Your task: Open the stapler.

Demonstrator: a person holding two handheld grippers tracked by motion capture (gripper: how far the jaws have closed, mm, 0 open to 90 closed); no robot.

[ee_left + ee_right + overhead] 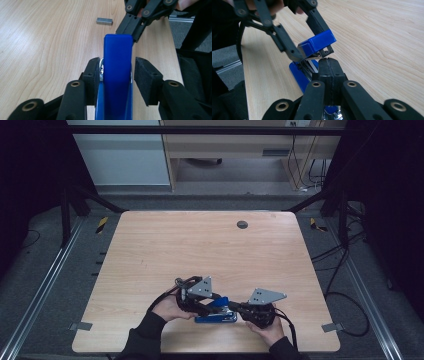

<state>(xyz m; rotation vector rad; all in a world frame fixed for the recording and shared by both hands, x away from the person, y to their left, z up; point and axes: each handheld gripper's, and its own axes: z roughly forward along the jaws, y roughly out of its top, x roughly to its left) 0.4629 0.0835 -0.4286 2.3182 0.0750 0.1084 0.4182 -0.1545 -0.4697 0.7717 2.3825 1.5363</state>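
A blue stapler (216, 316) lies near the table's front edge between my two grippers. Its lid (317, 43) is tilted up off the base (297, 71), baring the metal staple channel. My left gripper (116, 65) straddles the lid; one pad (93, 72) lies against its side and the other pad (146, 78) stands a little off it, so the jaws are open. From the opposite side, my right gripper (328, 61) has its jaws shut together, tips at the stapler's front end just under the raised lid. In the high view the left gripper (210, 301) and right gripper (239, 308) point at each other.
A short grey strip of staples (104, 21) lies on the wooden table (200, 245) beyond the stapler. A dark round grommet (242, 224) sits near the far edge. The table's front edge and a metal rail run close behind my hands.
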